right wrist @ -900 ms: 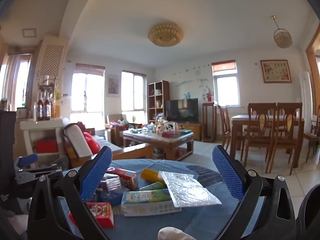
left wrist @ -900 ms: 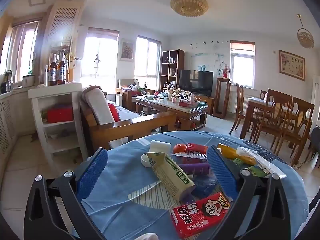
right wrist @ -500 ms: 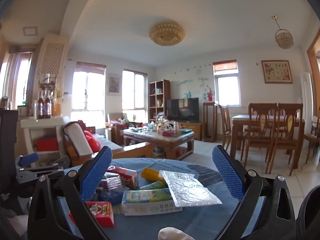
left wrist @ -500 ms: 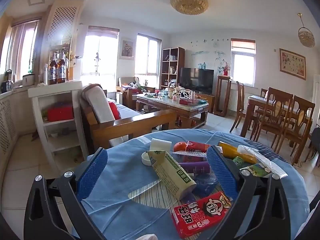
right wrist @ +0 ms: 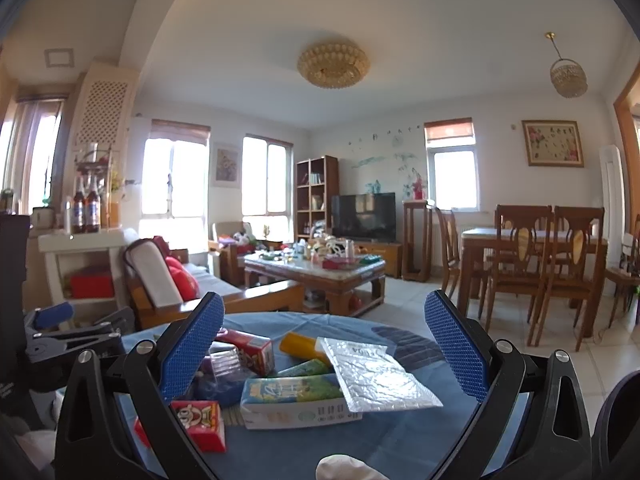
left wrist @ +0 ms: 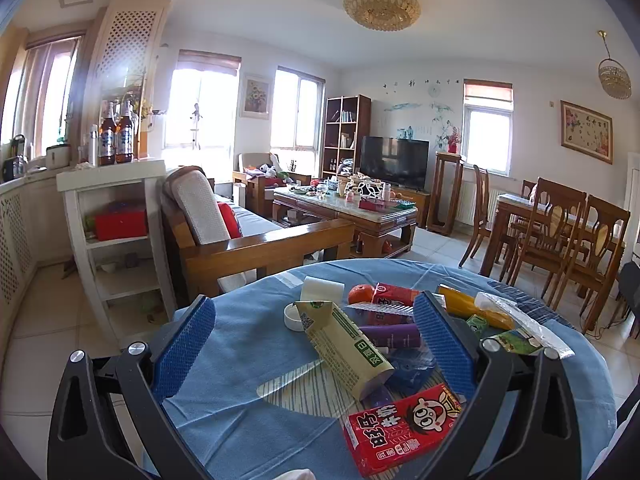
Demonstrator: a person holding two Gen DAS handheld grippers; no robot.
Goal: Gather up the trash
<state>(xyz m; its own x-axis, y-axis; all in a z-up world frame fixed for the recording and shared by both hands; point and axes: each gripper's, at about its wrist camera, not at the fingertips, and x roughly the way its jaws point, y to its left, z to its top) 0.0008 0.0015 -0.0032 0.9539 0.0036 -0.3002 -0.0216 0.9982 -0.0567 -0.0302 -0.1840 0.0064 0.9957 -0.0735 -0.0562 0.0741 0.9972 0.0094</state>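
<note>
Living room, round blue-clothed counter (left wrist: 248,344) with trash piled centre-right: red carton (left wrist: 404,426), cream carton (left wrist: 346,346), silver pouch (right wrist: 376,376). Left gripper (left wrist: 316,346) and right gripper (right wrist: 324,348) hover at near edge, fingers wide apart, holding nothing.

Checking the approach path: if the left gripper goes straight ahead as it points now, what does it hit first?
Likely the cream-and-green carton, lying centred between the open jaws of the left gripper on the blue tablecloth. The purple tube and red snack box sit off to the right. Depth is uncertain in this fisheye view.
</note>
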